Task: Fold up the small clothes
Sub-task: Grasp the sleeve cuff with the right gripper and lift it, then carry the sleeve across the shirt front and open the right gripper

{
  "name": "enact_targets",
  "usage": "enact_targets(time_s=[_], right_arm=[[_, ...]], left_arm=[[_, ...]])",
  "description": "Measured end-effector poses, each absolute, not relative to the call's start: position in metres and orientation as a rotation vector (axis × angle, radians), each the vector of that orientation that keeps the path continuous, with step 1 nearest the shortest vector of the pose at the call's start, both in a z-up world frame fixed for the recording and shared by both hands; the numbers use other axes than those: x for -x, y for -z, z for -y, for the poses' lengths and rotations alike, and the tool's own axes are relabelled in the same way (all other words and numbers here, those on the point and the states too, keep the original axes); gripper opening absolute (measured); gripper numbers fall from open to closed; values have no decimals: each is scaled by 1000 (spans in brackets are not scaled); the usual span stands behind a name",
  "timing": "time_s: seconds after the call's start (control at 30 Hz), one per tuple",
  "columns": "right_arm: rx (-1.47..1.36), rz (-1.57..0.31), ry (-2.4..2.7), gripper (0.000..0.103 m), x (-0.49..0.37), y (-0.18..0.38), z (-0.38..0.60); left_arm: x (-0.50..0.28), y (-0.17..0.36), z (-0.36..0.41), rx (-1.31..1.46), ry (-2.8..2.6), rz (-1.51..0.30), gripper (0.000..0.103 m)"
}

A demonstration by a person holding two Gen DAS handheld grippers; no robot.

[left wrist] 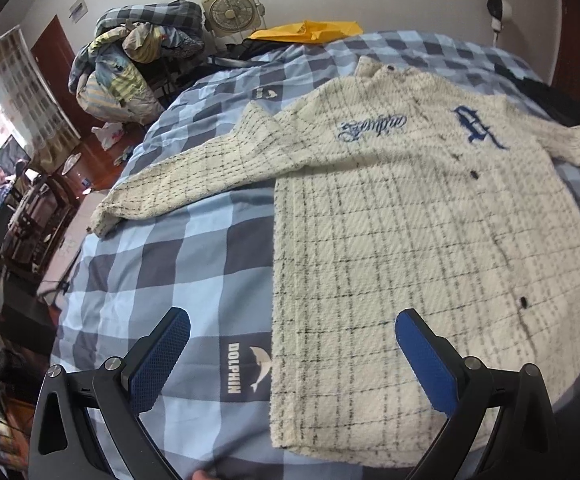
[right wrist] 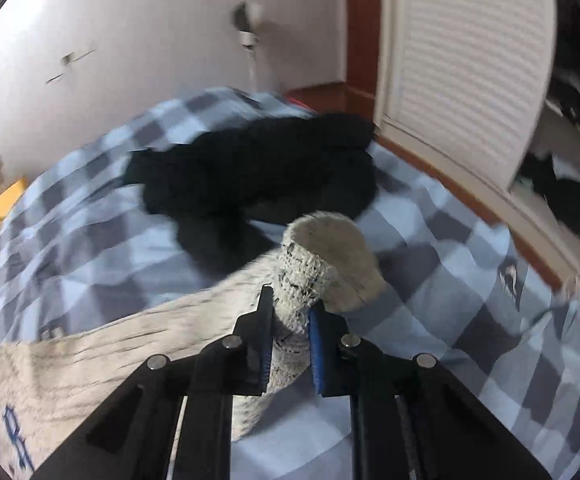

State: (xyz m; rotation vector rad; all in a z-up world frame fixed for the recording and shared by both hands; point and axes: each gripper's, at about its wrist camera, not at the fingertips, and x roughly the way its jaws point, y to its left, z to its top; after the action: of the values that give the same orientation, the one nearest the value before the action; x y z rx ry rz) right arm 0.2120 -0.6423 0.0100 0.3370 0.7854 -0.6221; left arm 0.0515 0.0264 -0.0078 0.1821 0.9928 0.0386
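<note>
A cream jacket with a dark grid pattern, dark buttons and blue embroidery lies spread front-up on the blue checked bedcover. One sleeve stretches out to the left. My left gripper hovers open over the jacket's near left hem, with nothing between its blue pads. In the right wrist view my right gripper is shut on the cuff of the other sleeve, which is lifted off the bed; the sleeve trails down and left to the jacket body.
A heap of black clothing lies on the bed beyond the lifted cuff. A yellow garment sits at the bed's far edge, beside a fan and a pile of bedding. A white louvred door and shelves stand at the right.
</note>
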Motion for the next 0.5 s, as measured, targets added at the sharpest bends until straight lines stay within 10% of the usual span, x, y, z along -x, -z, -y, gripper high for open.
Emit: enact_targets(time_s=[0.5], right_arm=[[-22,-673,279,12,-264,-115,416]], left_arm=[[-35,-4,-59,-28,-1,-998,103]])
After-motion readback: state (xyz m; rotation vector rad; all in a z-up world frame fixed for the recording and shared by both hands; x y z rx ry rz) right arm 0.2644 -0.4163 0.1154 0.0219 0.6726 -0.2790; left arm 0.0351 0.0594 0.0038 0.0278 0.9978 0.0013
